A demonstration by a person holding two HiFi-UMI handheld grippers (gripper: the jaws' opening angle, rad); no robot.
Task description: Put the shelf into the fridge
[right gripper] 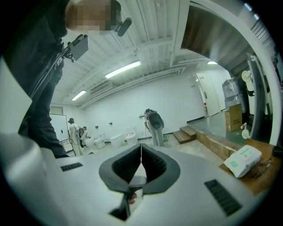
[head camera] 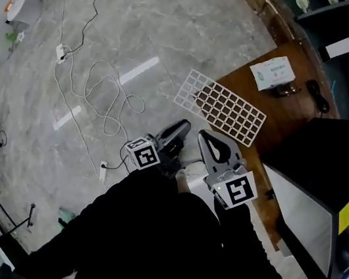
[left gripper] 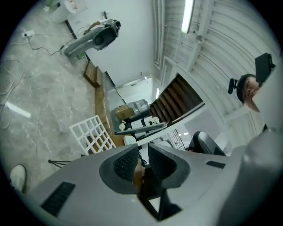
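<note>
I have both tools off the near left side of the wooden table, over the grey stone floor, and neither carries anything. The left gripper is released: in the left gripper view its ribbed pads stand a narrow gap apart, with only the background showing between them. The right gripper is clenched on nothing: in the right gripper view its pads meet along a thin seam. The white grid shelf lies flat across the table's left edge, part of it over the wood and the rest hanging out past the edge above the floor. It sits just beyond both sets of jaw tips and touches neither. The left gripper view also shows the shelf, up and to the left of the jaws. Farther back on the table lies a white and green tissue pack, with a small dark item just beside it that I cannot make out. At the table's right side stands a black cabinet with a pale sloping panel. Left of the table, white cables loop over the floor.
</note>
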